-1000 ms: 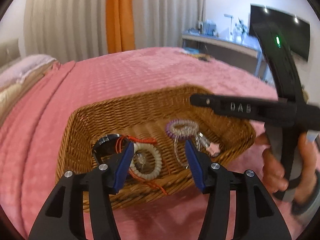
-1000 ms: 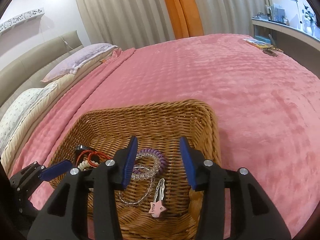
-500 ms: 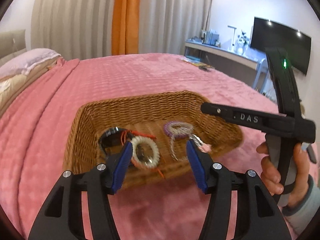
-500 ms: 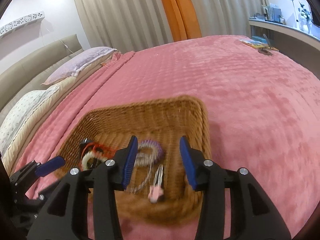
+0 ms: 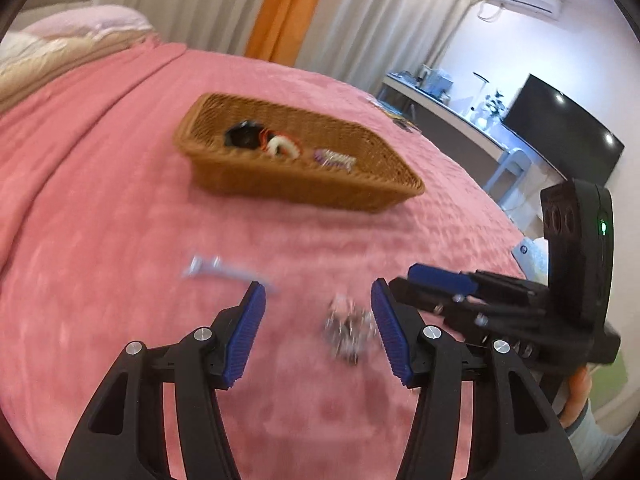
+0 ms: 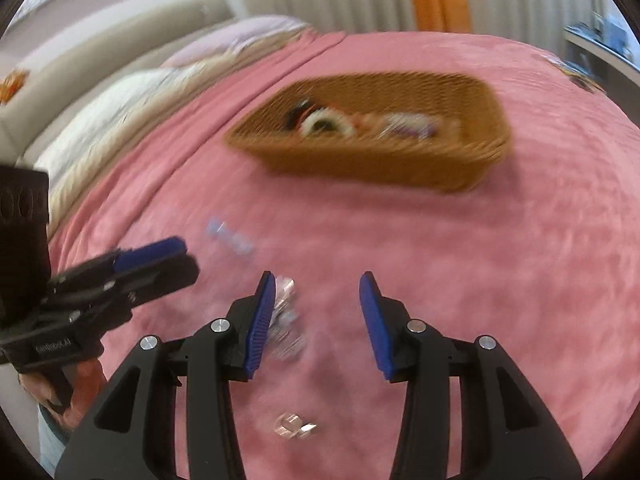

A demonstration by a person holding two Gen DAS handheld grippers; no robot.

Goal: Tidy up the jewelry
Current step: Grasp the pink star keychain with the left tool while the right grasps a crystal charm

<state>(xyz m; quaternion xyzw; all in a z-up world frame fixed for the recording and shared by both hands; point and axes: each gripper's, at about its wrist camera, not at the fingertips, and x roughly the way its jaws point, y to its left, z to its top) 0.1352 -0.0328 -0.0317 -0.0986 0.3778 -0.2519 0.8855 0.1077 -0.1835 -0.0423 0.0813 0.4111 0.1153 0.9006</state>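
Fingers (image 5: 248, 332) of the left gripper (image 5: 316, 330) are spread wide with nothing between the pads, and the right gripper (image 6: 316, 324) is spread just as wide and holds nothing. Both hover over a pink bedspread (image 5: 100, 208). Farther back on it sits a wicker basket (image 5: 296, 184) with a black item, a white coil ring (image 5: 282, 146) and a purple coil band (image 5: 332, 157) inside. On the bedspread lie 3 blurred loose pieces: a silvery clip (image 5: 216, 270) between basket and grippers, a glittery cluster (image 5: 348, 330) near the grippers, touching neither, and a small shiny piece (image 6: 294, 426) nearest the right camera.
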